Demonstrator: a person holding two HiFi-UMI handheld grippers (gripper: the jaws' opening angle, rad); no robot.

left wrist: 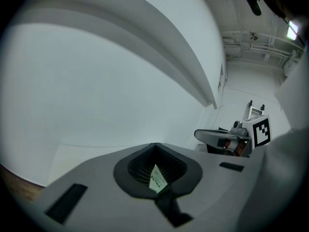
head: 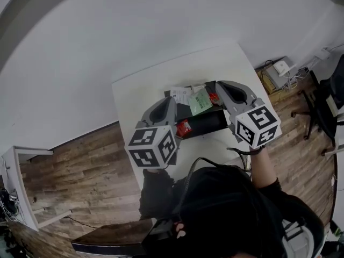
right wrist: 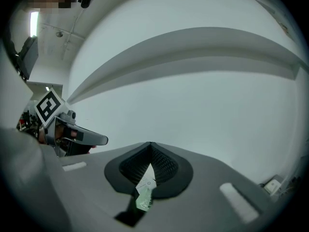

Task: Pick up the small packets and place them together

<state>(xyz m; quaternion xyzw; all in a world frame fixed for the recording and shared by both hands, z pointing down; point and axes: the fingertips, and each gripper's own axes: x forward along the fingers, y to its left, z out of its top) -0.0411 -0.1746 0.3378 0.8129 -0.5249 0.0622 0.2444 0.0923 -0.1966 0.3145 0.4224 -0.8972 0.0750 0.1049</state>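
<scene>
Table (head: 144,93) | left gripper (left wrist: 155,151) holds white packet (left wrist: 158,179) | right gripper (right wrist: 150,150) holds green packet (right wrist: 144,191)

no readable text; packet (left wrist: 157,179) print illegible

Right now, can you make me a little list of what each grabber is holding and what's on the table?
left gripper: jaws shut on a white printed packet
right gripper: jaws shut on a white and green packet
grippers: held side by side over the table
table: white, with a black tray on it
red packet: at the tray's left end in the head view, not held
</scene>
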